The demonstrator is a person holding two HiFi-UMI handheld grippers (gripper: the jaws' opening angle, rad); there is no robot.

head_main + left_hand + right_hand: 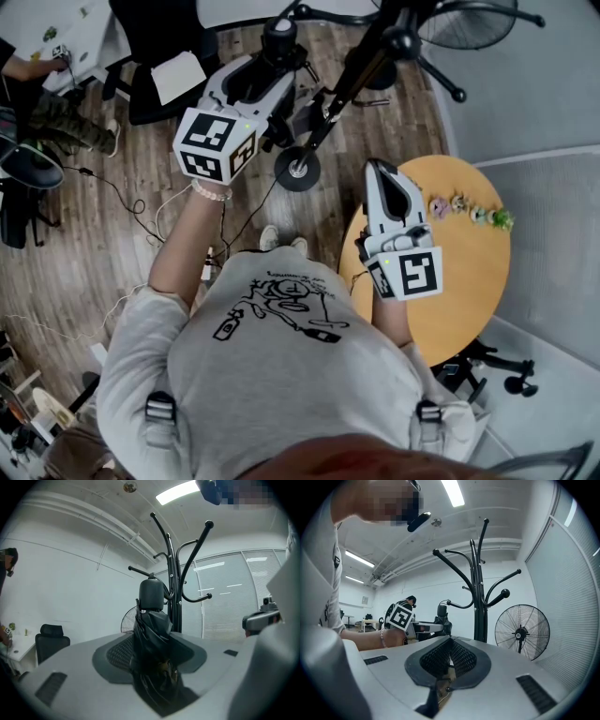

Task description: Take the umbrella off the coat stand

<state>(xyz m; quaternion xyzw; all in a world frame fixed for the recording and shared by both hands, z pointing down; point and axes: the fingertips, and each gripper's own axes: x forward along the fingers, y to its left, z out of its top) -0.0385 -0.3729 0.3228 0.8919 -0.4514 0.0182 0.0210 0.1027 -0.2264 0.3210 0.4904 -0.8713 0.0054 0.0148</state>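
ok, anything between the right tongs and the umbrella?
No. In the right gripper view the umbrella, clamped in the left tongs, shows unblocked across open air, just left of the coat stand. The right tongs are shut and empty.

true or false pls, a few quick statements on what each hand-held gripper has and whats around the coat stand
1. The left hand-held gripper is clamped on the folded black umbrella. True.
2. The right hand-held gripper grips a branch of the coat stand. False: its jaws are together on nothing, and it is held over the round wooden table.
3. A pedestal fan stands near the coat stand. True.
4. The round wooden table is bare. False: a row of small trinkets lies on it.
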